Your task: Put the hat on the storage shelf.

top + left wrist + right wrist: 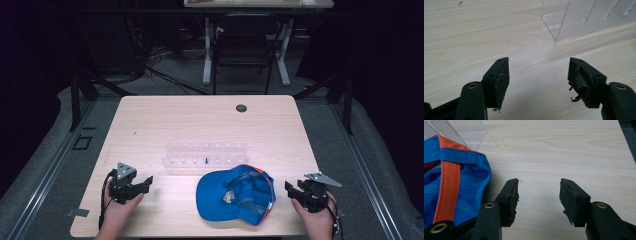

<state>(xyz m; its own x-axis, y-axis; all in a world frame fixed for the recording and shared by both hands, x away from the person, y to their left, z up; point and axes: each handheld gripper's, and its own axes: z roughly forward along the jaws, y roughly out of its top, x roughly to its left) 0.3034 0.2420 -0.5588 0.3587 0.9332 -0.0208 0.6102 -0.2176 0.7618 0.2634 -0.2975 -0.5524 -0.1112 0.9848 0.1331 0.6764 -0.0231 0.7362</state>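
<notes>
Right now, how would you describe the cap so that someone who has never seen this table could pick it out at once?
Start from the light wooden table and move to its near edge, just in front of the clear acrylic rack. There lies the blue fabric cap, upside down, between the two grippers and closer to the right one. Its bright blue cloth with orange trim sets it apart from the see-through rack.
</notes>
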